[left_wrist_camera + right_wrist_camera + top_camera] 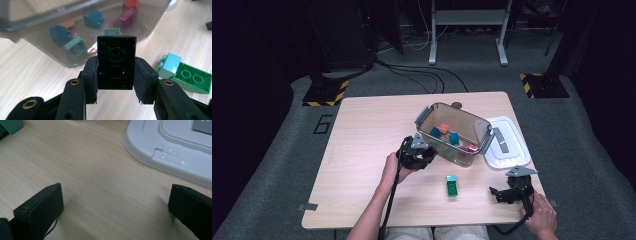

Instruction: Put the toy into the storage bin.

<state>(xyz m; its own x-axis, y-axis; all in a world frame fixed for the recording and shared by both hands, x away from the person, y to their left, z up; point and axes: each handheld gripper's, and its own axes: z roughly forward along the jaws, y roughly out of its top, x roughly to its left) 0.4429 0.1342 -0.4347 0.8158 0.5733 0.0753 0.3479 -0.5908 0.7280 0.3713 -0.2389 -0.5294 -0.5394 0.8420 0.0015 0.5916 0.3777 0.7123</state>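
Beside the clear bin (pixel 37 32), the left hand-held gripper (pixel 115 75) clamps a black brick (pixel 116 62); right hand-held gripper (pixel 115 205) gapes empty.

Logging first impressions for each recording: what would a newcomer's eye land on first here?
First, the black brick clamped between the left gripper's fingers, held up close to the clear bin of coloured bricks at the table's middle. Next, the green brick lying loose on the table in front of the bin. The white lid lies to the bin's right.
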